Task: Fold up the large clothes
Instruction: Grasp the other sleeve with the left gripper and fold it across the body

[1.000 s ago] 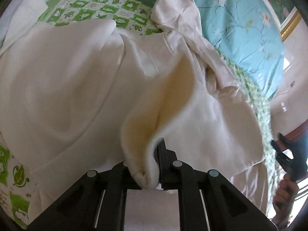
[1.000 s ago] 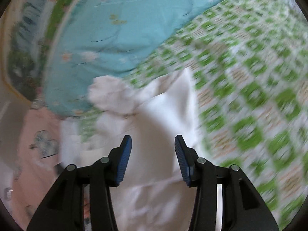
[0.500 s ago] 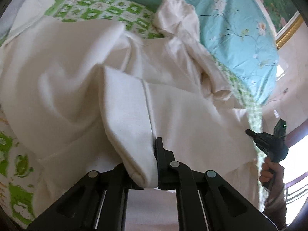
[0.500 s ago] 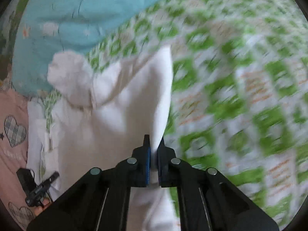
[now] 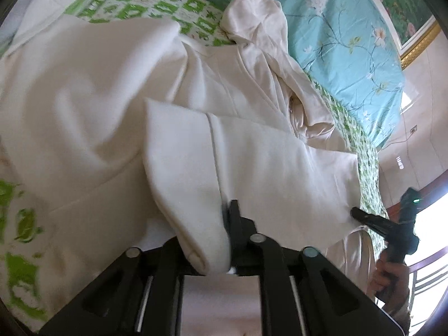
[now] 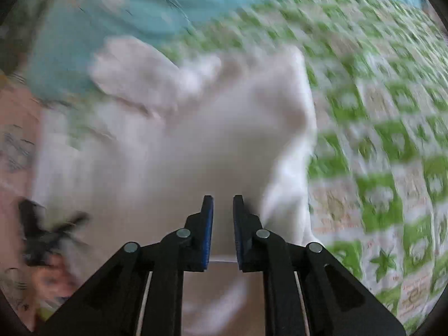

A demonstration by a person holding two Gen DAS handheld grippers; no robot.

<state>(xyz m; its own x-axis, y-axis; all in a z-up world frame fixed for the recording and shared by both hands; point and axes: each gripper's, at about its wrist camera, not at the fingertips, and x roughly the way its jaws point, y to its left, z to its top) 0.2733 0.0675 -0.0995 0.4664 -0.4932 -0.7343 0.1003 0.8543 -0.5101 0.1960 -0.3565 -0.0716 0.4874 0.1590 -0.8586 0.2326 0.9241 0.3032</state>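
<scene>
A large white hooded garment [image 5: 98,98] lies spread on the bed, its hood [image 5: 260,22] at the far end. My left gripper [image 5: 221,212] has a folded sleeve [image 5: 182,173] of it between its jaws. The cloth drapes over the left finger, and the jaws are easing open. In the blurred right wrist view, my right gripper [image 6: 223,204] stands at the garment [image 6: 182,154] with white cloth filling the narrow gap; its jaws are opening slightly. The left wrist view shows the right gripper [image 5: 361,217] with its tip at the garment's near right corner.
A green-checked bedsheet [image 5: 156,0] covers the bed, with a blue floral quilt [image 5: 336,33] bunched at the far side. A hand [image 5: 389,271] holds the right gripper beyond the bed's edge. A gold-framed picture [image 5: 414,28] hangs on the wall. Pink floor [image 6: 16,117] shows at the left.
The left gripper laid the raised sleeve fold flat across the garment's body. The right gripper closed on the garment's edge, swung down along it, and its jaws now stand slightly wider.
</scene>
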